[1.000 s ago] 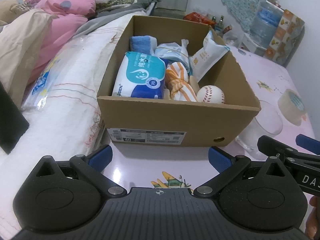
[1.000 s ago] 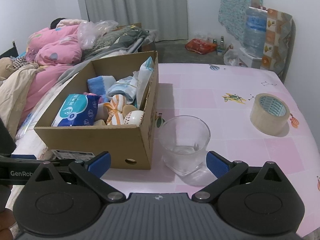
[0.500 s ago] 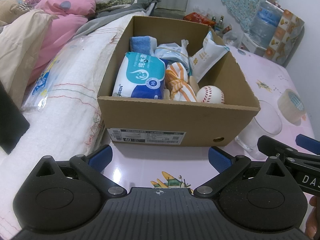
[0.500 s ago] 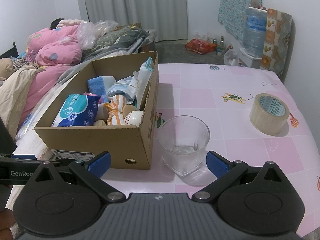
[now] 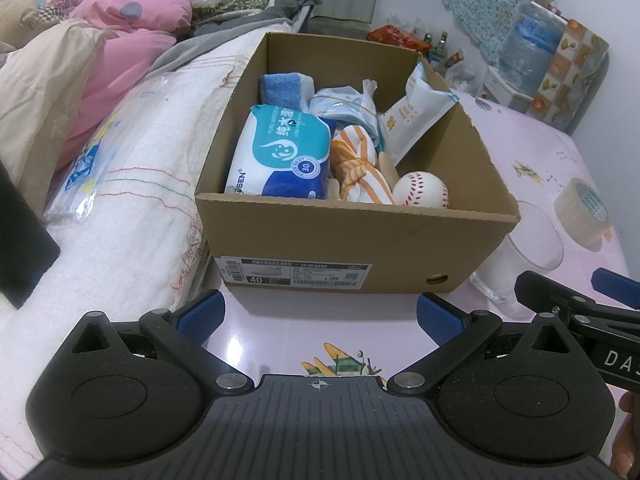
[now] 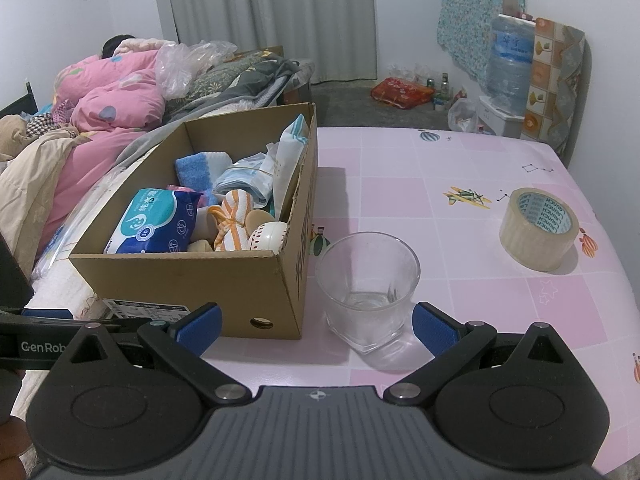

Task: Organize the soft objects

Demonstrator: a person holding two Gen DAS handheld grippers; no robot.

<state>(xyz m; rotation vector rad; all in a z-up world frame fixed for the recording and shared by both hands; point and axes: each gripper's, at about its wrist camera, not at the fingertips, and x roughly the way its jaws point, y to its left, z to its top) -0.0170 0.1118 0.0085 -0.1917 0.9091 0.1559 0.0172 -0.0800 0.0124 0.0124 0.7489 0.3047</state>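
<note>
Cardboard box [image 5: 352,236] labelled "40", "LAUNCH" tape roll [image 6: 538,229] nearby, both claws [image 5: 320,314] [image 6: 316,322] wide open, empty.

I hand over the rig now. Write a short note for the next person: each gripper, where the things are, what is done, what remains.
Left gripper: open, empty, in front of the cardboard box.
Right gripper: open, empty, with the glass just ahead of its fingers.
In the box: wipes pack, blue sponge, striped cloth, soft baseball, white pouch.
On the table: the glass and the tape roll, both hard.
Done: soft things appear boxed.
Left: probably nothing; check once.
</note>
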